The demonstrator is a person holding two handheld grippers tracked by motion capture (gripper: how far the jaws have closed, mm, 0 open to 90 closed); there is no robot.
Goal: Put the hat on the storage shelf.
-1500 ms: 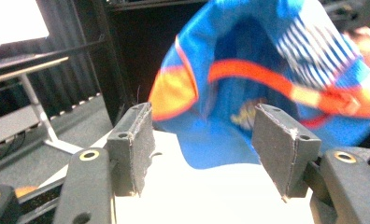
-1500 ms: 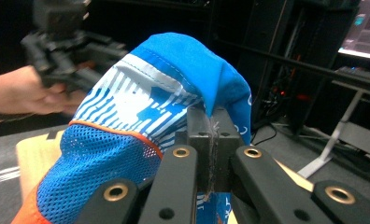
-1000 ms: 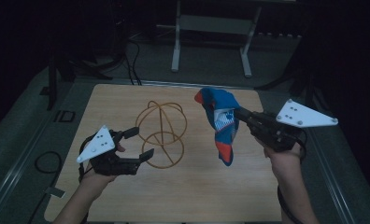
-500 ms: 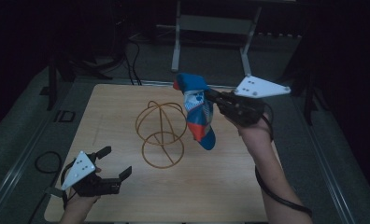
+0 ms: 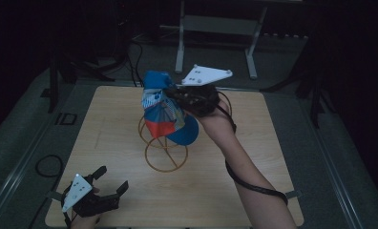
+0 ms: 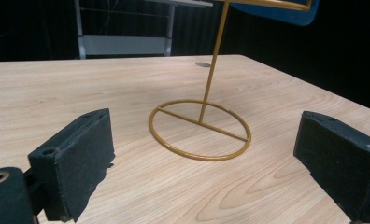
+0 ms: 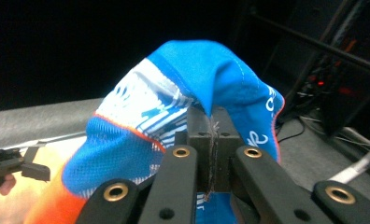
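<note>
Cap (image 5: 164, 110), blue with white and orange panels, is hanging from the right tool (image 5: 177, 95), whose 2 jaws are pinching a fold of its fabric near the crown, pressed together with cloth between them. It is dangling below and ahead of that tool, directly over the top hoop of the gold wire stand (image 5: 165, 152), brim side seeming to brush the wire. The drop from tool to stand is nearly straight down, so lowering looks like the coming move. The left tool (image 5: 110, 182) is resting low at the near left corner of the bench (image 5: 254, 191), jaws spread wide and holding nothing, facing the stand's ring base, well apart from it. The right hand is clearly nearer.
</note>
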